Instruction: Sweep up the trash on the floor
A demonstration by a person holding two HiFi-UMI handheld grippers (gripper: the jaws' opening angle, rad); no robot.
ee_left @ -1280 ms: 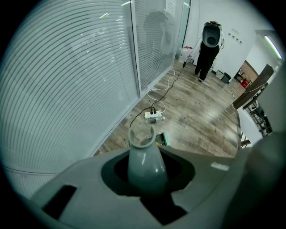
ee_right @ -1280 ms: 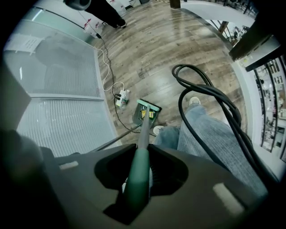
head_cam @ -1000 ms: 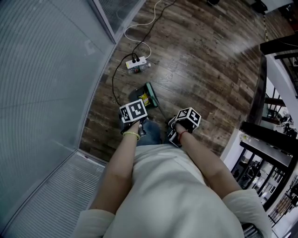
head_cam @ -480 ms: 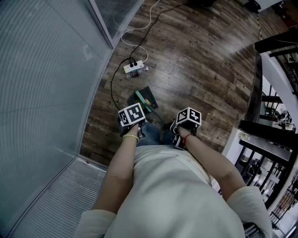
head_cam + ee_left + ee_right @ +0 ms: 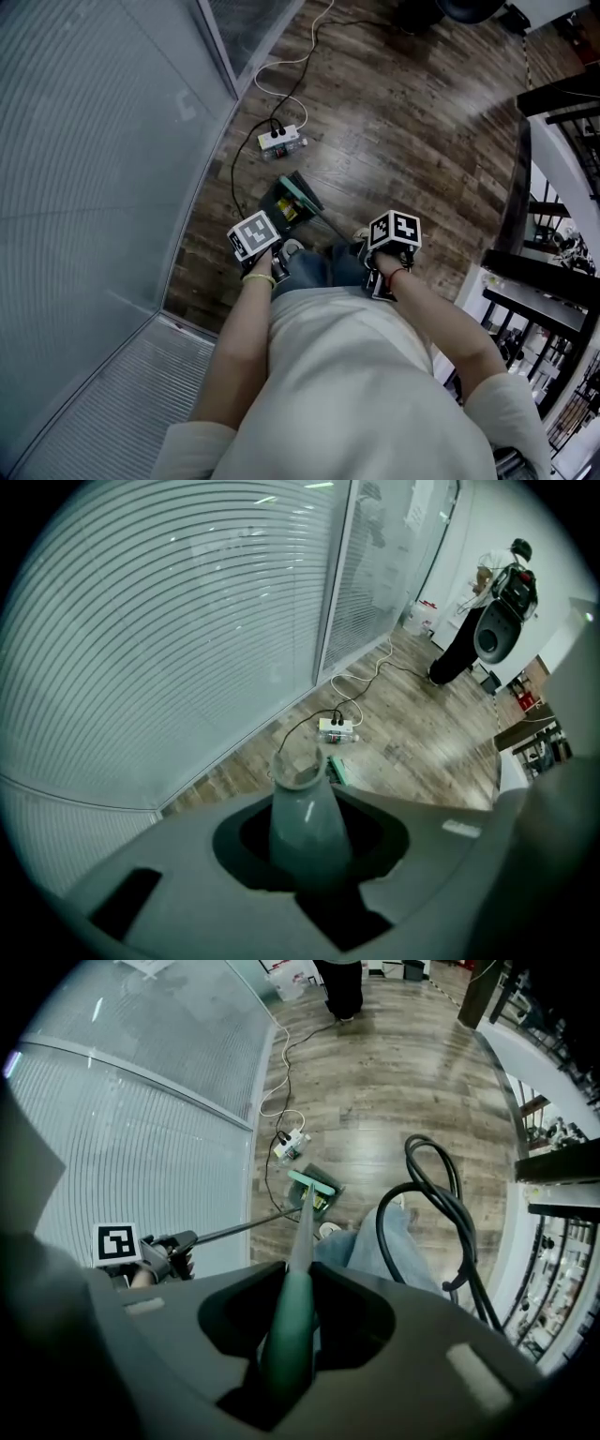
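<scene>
In the head view a dark dustpan (image 5: 278, 202) sits on the wood floor with the green broom head (image 5: 302, 191) at its mouth and yellowish scraps (image 5: 290, 213) inside. My left gripper (image 5: 261, 246) is shut on the dustpan's grey handle (image 5: 306, 819). My right gripper (image 5: 388, 249) is shut on the green broom handle (image 5: 290, 1330), which runs down to the broom head (image 5: 311, 1183). A small plastic bottle (image 5: 296, 145) lies by a white power strip (image 5: 278, 137), just beyond the dustpan.
A frosted glass wall (image 5: 94, 159) runs along the left. Black and white cords (image 5: 234, 173) trail from the power strip. A black cable loop (image 5: 441, 1208) hangs near my right gripper. Dark shelving (image 5: 553, 187) stands at the right. A person (image 5: 469, 630) stands far down the room.
My two grippers have drawn a little apart, the left one sliding left and the right one right. Broom head and dustpan stay together near the power strip.
</scene>
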